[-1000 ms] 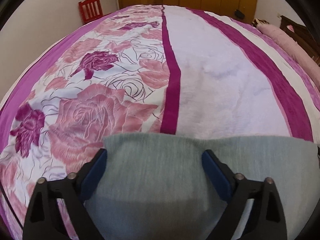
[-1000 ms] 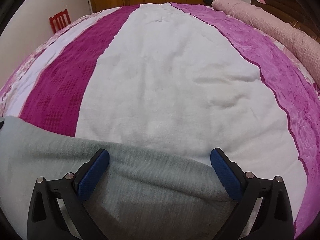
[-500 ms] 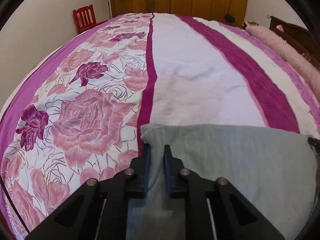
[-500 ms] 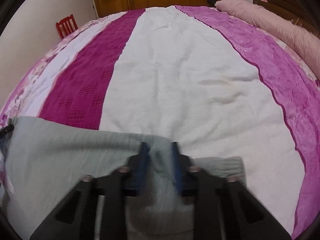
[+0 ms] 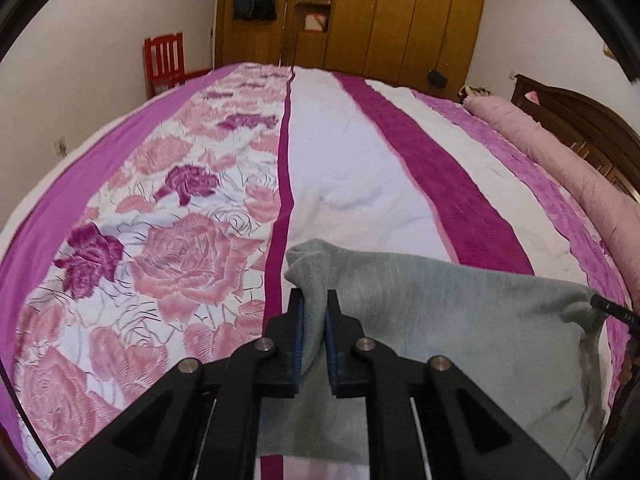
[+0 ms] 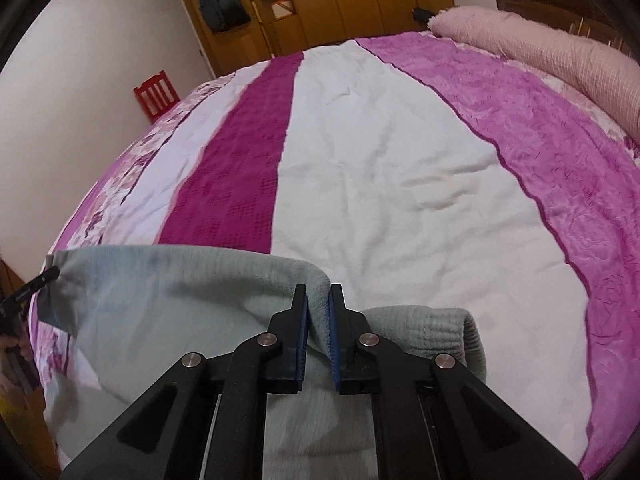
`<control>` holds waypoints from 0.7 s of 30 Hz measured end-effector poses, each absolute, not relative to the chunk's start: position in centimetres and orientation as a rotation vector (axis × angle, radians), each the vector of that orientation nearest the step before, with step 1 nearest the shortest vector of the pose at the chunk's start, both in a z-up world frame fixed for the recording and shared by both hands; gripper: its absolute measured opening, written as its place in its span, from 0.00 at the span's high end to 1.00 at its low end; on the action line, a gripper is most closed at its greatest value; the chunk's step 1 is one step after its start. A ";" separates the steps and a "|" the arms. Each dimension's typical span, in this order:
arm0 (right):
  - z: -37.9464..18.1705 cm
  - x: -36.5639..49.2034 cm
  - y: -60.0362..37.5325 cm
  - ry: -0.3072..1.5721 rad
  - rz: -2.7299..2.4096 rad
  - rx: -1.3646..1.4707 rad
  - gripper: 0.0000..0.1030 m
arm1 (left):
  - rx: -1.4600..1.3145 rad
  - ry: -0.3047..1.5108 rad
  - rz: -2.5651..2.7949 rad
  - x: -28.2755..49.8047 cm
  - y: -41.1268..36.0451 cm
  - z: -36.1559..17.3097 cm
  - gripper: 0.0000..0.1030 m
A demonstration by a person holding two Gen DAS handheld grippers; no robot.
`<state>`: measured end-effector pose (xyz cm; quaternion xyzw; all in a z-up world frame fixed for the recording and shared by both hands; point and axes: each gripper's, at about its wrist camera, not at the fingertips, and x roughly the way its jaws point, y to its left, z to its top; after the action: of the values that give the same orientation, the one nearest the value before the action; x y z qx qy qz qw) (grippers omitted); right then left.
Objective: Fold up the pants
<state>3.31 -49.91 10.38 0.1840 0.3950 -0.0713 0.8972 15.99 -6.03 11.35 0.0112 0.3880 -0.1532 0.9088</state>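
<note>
Grey-green pants (image 5: 460, 320) lie at the near edge of a bed with a pink, purple and white striped cover (image 5: 352, 168). My left gripper (image 5: 314, 304) is shut on the pants' left corner and lifts it off the cover. My right gripper (image 6: 319, 300) is shut on the pants (image 6: 180, 312) at their right corner, also raised. The cloth hangs stretched between the two grippers. A ribbed waistband part (image 6: 444, 328) shows folded just right of the right gripper. Each gripper's tip appears at the far edge of the other's view.
A long pink bolster pillow (image 6: 560, 56) lies along the bed's right side by a dark wooden headboard (image 5: 580, 120). A red chair (image 5: 164, 60) stands by the left wall. A wooden wardrobe (image 5: 380, 12) with hanging dark clothes fills the far wall.
Both grippers went from wide open over the pants' edge to shut on it. They have since lifted the edge up off the bed.
</note>
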 end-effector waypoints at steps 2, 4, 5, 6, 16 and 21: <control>10.8 2.4 -49.5 0.812 -0.143 0.377 0.90 | 0.029 0.788 -0.318 15.2 -5.8 11.9 0.91; 11.1 1.6 -49.3 0.807 -0.142 0.372 0.90 | 0.019 0.779 -0.325 14.2 -5.5 12.3 0.91; 11.3 1.1 -49.0 0.802 -0.142 0.368 0.90 | 0.013 0.775 -0.328 13.8 -5.3 12.6 0.91; 11.5 0.7 -48.9 0.798 -0.141 0.365 0.90 | 0.007 0.768 -0.329 13.3 -5.0 12.8 0.91; 12.8 -3.9 -46.8 0.770 -0.139 0.314 0.90 | -0.028 0.720 -0.311 9.1 -2.8 14.2 0.91; 12.8 -6.1 -45.8 0.769 -0.137 0.293 0.90 | -0.016 0.699 -0.303 6.8 -2.1 14.5 0.91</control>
<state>-6.14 -45.78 12.84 0.1422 0.3734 -0.0667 0.9143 6.81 -2.13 14.50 -0.0080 0.3410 -0.1481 0.9283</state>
